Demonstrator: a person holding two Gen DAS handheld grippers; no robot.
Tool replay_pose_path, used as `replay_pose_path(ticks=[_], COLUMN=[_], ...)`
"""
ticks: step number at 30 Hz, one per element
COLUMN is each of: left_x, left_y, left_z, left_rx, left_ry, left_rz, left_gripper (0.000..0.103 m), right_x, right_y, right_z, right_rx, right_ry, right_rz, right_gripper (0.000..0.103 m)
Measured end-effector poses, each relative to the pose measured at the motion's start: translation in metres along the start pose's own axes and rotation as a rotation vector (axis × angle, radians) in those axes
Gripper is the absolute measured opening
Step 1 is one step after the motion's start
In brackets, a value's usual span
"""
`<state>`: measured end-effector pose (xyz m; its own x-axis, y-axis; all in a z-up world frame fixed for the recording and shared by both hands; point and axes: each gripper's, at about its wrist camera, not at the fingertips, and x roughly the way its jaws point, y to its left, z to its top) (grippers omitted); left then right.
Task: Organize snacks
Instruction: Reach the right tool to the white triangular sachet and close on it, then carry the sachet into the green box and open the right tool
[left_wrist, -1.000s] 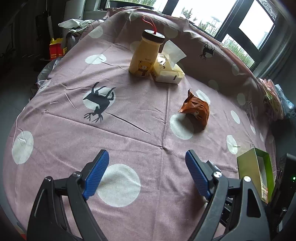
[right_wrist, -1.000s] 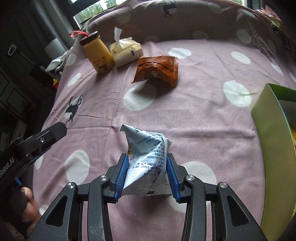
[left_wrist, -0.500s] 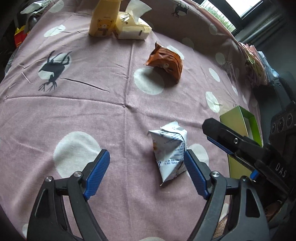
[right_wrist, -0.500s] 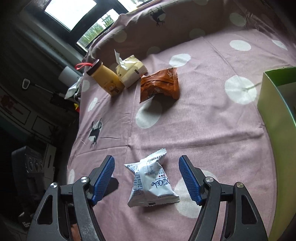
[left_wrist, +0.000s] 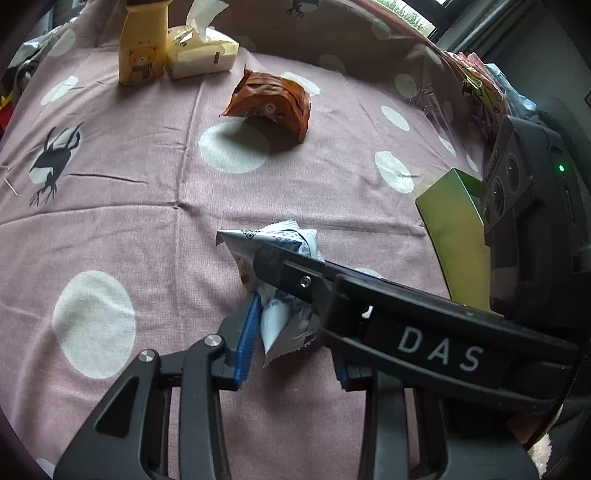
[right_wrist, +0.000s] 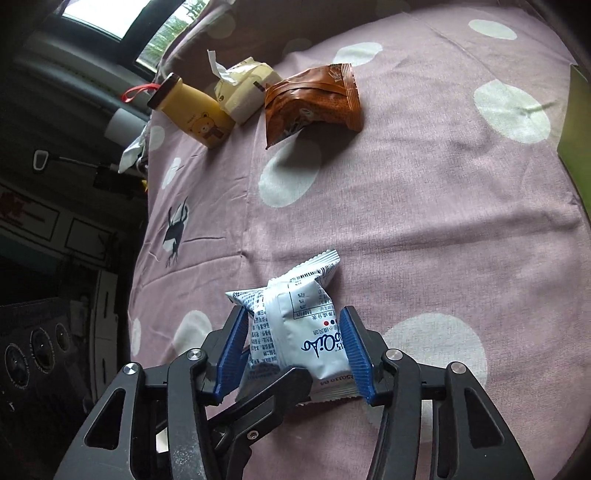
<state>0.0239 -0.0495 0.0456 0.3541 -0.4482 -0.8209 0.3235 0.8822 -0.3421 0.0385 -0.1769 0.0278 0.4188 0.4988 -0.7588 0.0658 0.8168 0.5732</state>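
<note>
a white snack packet (right_wrist: 295, 332) printed in blue is seen clamped between the blue pads (right_wrist: 354, 347) of the right gripper (right_wrist: 291, 350), just above the pink tablecloth (right_wrist: 424, 206) with white dots. in the left wrist view the same white snack packet (left_wrist: 273, 258) is pressed on one side by the left gripper's (left_wrist: 291, 332) blue pad (left_wrist: 247, 332); the other pad is mostly hidden behind the right gripper's black finger (left_wrist: 295, 273), which crosses in front (the letters "das" are read on its body). the left gripper's jaws are drawn in close around the packet's crimped lower end, so the packet appears to be gripped by both tools at once. in the right wrist view a black finger (right_wrist: 269, 398) of the left gripper is seen passing under the packet.

a brown snack packet (left_wrist: 273, 99) is left lying on the cloth farther back, well apart from the grippers, partly over a white dot. behind it a yellow bottle with a bear picture (left_wrist: 142, 48) is stood upright, touching or just beside a pack of tissues (left_wrist: 199, 51). a green box (left_wrist: 454, 229) is placed at the right edge of the cloth, beside a black device (left_wrist: 532, 206) with a small green light. a black deer print (left_wrist: 55, 162) is shown on the cloth at the left.
</note>
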Motion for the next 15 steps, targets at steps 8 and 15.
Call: replay_pose_path(ticks=[8,15], left_x=[-0.048,-0.062], left_y=[-0.044,-0.105], left_z=[-0.002,0.004], left_rx=[0.150,0.271], left_ry=[-0.261,-0.361], left_rz=[-0.061,-0.167], left_gripper=[0.033,0.034], right_x=[-0.074,-0.152], right_y=[0.023,0.016], right_z=[-0.006,-0.015], right_rx=[-0.096,-0.116], right_ry=[-0.235,-0.438], right_rz=[-0.029,-0.100], right_gripper=[0.049,0.049])
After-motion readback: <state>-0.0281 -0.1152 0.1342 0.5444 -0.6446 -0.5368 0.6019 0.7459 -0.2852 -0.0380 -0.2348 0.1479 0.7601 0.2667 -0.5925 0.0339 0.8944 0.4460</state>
